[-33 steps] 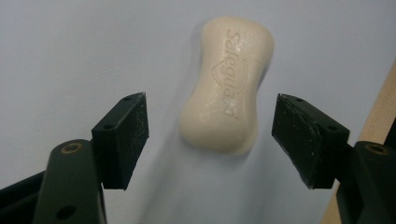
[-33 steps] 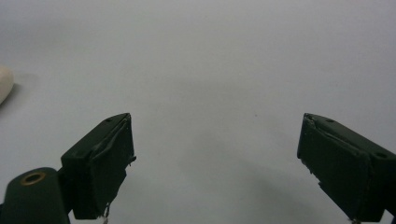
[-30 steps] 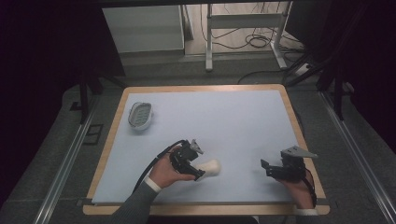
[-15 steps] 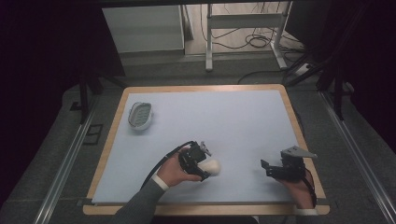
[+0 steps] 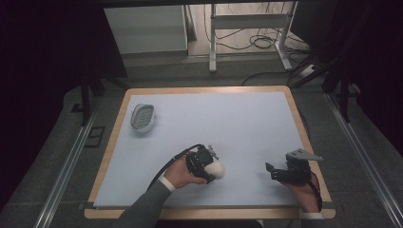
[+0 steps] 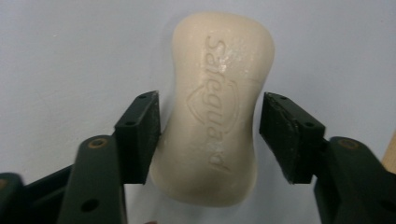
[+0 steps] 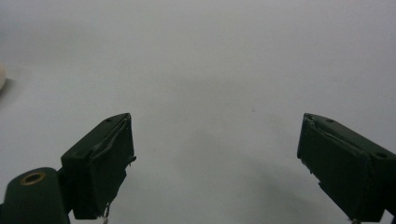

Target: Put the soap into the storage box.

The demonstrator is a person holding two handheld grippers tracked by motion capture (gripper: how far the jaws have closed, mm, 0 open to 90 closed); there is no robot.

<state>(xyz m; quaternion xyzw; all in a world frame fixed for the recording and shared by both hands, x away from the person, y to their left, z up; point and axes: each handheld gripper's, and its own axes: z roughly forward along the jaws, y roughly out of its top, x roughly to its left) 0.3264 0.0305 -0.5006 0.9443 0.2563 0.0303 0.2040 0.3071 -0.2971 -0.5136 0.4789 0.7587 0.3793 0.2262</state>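
1. The left hand-held gripper (image 6: 208,135) is busy with the picking-up step. Its jaws have just been closing around a bar of soap (image 6: 215,107), which lies flat on the worktop (image 5: 247,123) near the front edge.
2. The left pad seems to touch the soap's side. A thin gap shows at the right pad, so the soap sits between the jaws but is not pinched yet.
3. The next move likely calls for a little more squeeze across the soap's narrow middle, then a gentle lift. Soap is slippery, so it may slide out.
4. The right hand-held gripper (image 7: 215,163) hovers over bare worktop with its jaws spread wide, holding nothing.
5. A soap dish (image 5: 143,117) sits well apart at the far left; it may be where the soap goes.
6. In the high view, the left hand-held gripper (image 5: 205,164) covers part of the soap (image 5: 217,168). The dish's inside is too small to make out.
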